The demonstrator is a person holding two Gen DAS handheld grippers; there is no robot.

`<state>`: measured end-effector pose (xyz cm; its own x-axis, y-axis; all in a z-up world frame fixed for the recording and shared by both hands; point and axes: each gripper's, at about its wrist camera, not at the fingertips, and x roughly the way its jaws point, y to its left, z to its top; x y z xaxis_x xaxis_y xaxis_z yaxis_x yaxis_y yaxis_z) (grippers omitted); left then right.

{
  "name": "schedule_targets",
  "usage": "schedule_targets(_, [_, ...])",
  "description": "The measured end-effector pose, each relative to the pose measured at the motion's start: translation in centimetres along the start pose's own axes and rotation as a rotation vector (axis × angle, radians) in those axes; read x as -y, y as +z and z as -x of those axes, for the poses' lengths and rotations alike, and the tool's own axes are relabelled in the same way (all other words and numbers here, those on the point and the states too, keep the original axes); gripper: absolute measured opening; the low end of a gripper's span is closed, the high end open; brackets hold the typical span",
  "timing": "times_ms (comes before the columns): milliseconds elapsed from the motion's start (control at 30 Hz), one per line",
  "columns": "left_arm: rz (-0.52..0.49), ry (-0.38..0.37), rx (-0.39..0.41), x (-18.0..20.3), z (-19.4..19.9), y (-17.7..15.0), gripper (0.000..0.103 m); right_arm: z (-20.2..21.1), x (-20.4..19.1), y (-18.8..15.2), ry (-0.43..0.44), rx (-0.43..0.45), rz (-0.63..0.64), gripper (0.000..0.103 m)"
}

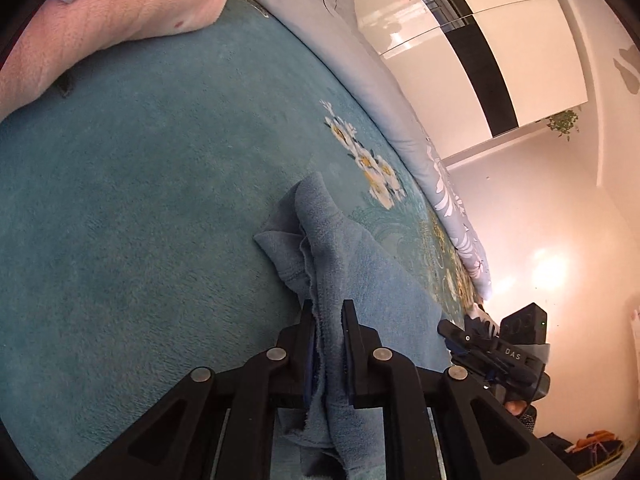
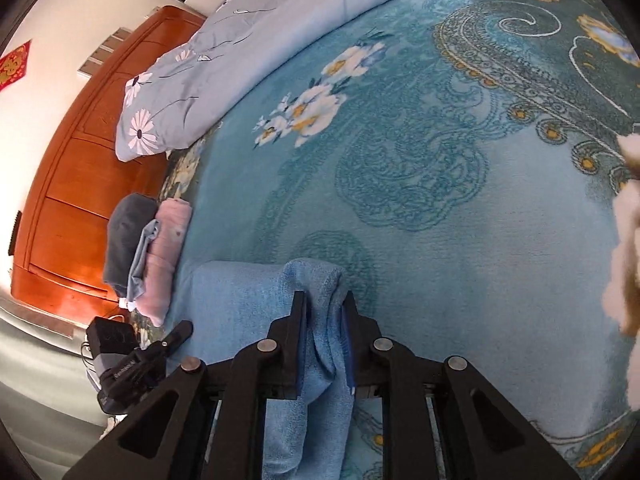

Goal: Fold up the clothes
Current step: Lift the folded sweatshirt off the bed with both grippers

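A light blue terry towel [image 1: 320, 232] lies bunched on the teal flowered blanket [image 1: 140, 180]. My left gripper [image 1: 328, 306] is shut on one gathered edge of it, and the cloth runs back between the fingers. In the right wrist view the same towel [image 2: 236, 292] spreads flat to the left, with a folded corner pinched in my right gripper [image 2: 324, 298]. Each gripper shows in the other's view: the right one [image 1: 480, 344] at the blanket's far edge, the left one [image 2: 160, 352] at the lower left.
A pink fleece garment [image 1: 100, 28] lies at the upper left. A stack of folded clothes [image 2: 148, 248] sits at the bed's edge. A grey-blue flowered quilt [image 2: 240, 48] lines the far side, beside a wooden cabinet [image 2: 80, 160]. A cream fluffy item [image 2: 628, 260] is at the right.
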<state>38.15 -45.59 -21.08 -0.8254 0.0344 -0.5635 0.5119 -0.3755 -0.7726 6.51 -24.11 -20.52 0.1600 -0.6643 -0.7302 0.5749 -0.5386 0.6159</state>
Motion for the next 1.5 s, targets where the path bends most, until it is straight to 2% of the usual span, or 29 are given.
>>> schedule_targets(100, [-0.043, 0.008, 0.005, 0.7, 1.7, -0.2, 0.013, 2.2, -0.5, -1.2, -0.046, 0.052, 0.037, 0.023])
schedule_targets(167, [-0.087, 0.016, 0.011, 1.5, 2.9, -0.6, 0.013, 3.5, -0.9, -2.5, -0.008, 0.071, 0.044, 0.023])
schedule_targets(267, [-0.153, 0.025, -0.007, 3.2, 3.2, -1.5, 0.013, 3.9, -1.4, -4.7, 0.062, 0.036, 0.042, 0.024])
schedule_targets(367, [-0.173, 0.044, -0.010, 3.7, 3.2, -2.2, 0.015, 3.3, -1.5, -6.2, 0.043, 0.013, 0.029, 0.024])
schedule_targets(533, [-0.110, 0.035, -0.003, 3.0, 3.8, -2.7, 0.015, 2.5, -0.6, -7.5, 0.068, 0.008, -0.050, 0.024])
schedule_targets(633, [-0.098, 0.034, 0.004, 2.8, 4.2, -2.9, 0.017, 2.6, -1.0, -8.2, 0.119, 0.011, -0.057, 0.023])
schedule_targets(733, [-0.095, 0.032, 0.003, 2.6, 4.5, -3.0, 0.024, 3.2, -1.8, -8.5, 0.133, 0.038, -0.032, 0.008])
schedule_targets(767, [-0.089, 0.028, 0.003, 2.5, 4.5, -3.1, 0.025, 3.4, -2.1, -8.6, 0.134, 0.048, -0.022, 0.007])
schedule_targets(867, [-0.085, 0.050, -0.005, 1.9, 4.2, -3.4, 0.025, 4.1, -2.6, -8.8, 0.093, 0.070, 0.030, 0.007])
schedule_targets(1000, [-0.052, 0.066, -0.023, 0.5, 3.3, -3.9, 0.025, 3.0, -1.7, -9.2, 0.054, 0.048, 0.026, 0.006])
schedule_targets(1133, [-0.054, 0.065, -0.032, 0.2, 3.2, -4.0, 0.025, 2.2, -1.3, -9.7, 0.058, 0.034, 0.030, 0.007])
schedule_targets(1233, [-0.079, 0.030, -0.039, 0.6, 3.6, -3.5, 0.026, 2.9, -1.2, -9.6, 0.081, 0.055, 0.040, 0.009])
schedule_targets(1300, [-0.068, 0.027, -0.040, 0.4, 3.4, -2.8, 0.042, 3.5, -0.9, -9.2, 0.080, 0.069, 0.038, 0.009])
schedule_targets(1333, [-0.063, 0.025, -0.040, 0.3, 3.3, -2.4, 0.045, 3.9, -0.7, -9.0, 0.075, 0.084, 0.032, 0.011])
schedule_targets(1400, [-0.055, 0.021, -0.040, 0.2, 3.1, -1.7, 0.049, 4.8, 0.2, -8.8, 0.085, 0.141, -0.002, 0.025])
schedule_targets(1433, [-0.059, 0.018, -0.042, 0.3, 2.8, -1.4, 0.052, 4.8, 0.7, -8.8, 0.090, 0.154, -0.030, 0.042])
schedule_targets(1467, [-0.069, 0.024, -0.045, 0.4, 2.4, -1.2, 0.059, 4.8, 1.3, -8.7, 0.095, 0.166, -0.057, 0.048])
schedule_targets(1500, [-0.078, 0.035, -0.049, 0.6, 1.8, -1.0, 0.063, 4.8, 1.8, -8.7, 0.101, 0.173, -0.085, 0.048])
